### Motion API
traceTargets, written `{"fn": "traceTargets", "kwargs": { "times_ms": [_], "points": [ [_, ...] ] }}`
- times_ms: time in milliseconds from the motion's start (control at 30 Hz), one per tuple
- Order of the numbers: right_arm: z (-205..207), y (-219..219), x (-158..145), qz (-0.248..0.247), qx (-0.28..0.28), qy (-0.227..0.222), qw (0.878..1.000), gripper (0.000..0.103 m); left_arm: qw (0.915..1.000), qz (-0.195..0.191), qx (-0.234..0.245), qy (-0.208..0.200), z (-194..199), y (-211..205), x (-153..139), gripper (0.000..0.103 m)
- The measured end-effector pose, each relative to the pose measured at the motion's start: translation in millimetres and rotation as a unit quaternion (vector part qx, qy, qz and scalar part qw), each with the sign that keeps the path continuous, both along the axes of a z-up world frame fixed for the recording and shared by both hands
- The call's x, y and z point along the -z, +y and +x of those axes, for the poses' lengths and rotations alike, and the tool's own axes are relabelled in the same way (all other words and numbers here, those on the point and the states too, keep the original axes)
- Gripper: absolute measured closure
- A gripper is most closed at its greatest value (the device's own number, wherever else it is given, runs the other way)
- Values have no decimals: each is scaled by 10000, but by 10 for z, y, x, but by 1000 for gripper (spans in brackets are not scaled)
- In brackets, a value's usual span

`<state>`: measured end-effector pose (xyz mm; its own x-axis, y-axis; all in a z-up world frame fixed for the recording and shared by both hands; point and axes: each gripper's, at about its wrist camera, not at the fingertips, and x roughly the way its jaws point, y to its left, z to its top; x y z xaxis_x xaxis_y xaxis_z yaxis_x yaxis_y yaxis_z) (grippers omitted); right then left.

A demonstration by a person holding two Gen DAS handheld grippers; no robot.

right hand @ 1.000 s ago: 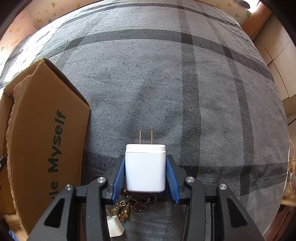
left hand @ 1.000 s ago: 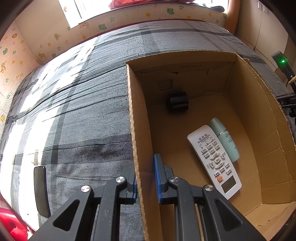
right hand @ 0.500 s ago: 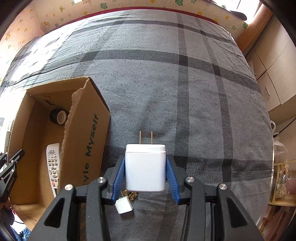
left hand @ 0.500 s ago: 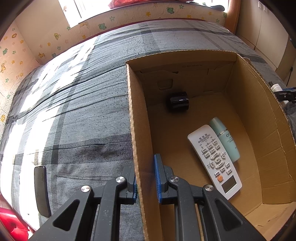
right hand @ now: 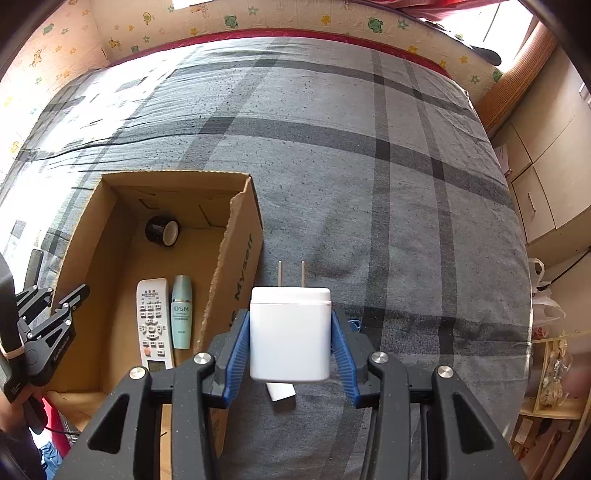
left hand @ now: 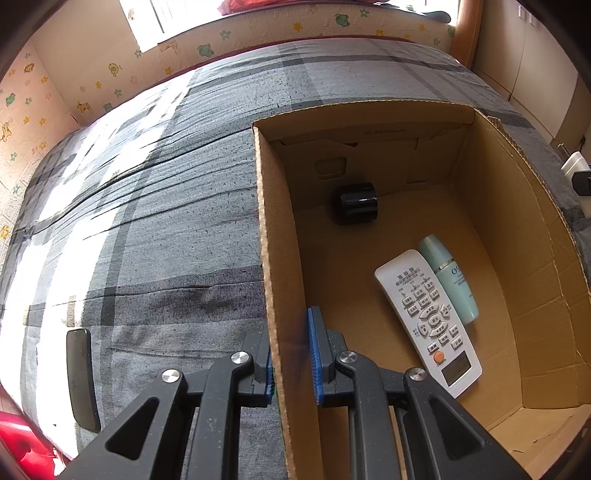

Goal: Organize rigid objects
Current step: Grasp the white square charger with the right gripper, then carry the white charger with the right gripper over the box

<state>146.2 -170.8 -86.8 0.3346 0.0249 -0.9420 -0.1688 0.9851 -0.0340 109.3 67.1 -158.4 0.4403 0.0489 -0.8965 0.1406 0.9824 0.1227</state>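
Note:
My right gripper (right hand: 290, 339) is shut on a white plug adapter (right hand: 290, 334), its two prongs pointing away, held high over the grey plaid bed to the right of the cardboard box (right hand: 236, 236). My left gripper (left hand: 291, 354) is shut on the box's left wall (left hand: 275, 258), one blue pad on each side. Inside the box lie a white remote (left hand: 430, 321), a pale green bottle (left hand: 448, 277) and a black tape roll (left hand: 356, 208). The left gripper (right hand: 55, 317) also shows at the box's left edge in the right wrist view.
A small white block (right hand: 280, 391) lies on the bed right under the held adapter. A black flat object (left hand: 82, 373) rests on the bed left of the box. Cupboards (right hand: 546, 155) stand beyond the bed's right edge, and a papered wall (right hand: 221, 18) runs behind.
The right gripper has risen with the adapter, so the box's inside and the whole bed come into view. The left gripper and box have not moved.

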Motion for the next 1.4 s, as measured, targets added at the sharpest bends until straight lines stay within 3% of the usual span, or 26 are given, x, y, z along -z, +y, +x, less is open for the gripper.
{"fn": "traceTargets", "kwargs": {
  "times_ms": [533,967,1400],
  "points": [
    [-293,707,-186,69,-651,-29,9979,58,10000,-15,-5,-6,-7,-5,0,87],
    [-464,1332,17,19,-1238,140,9922,58,10000,-10,-7,2,-12,-29,0,87],
    [-505,1517,357,-14,-1279,328,9912,58,10000,-8,-5,3,-15,-29,-7,87]
  ]
}}
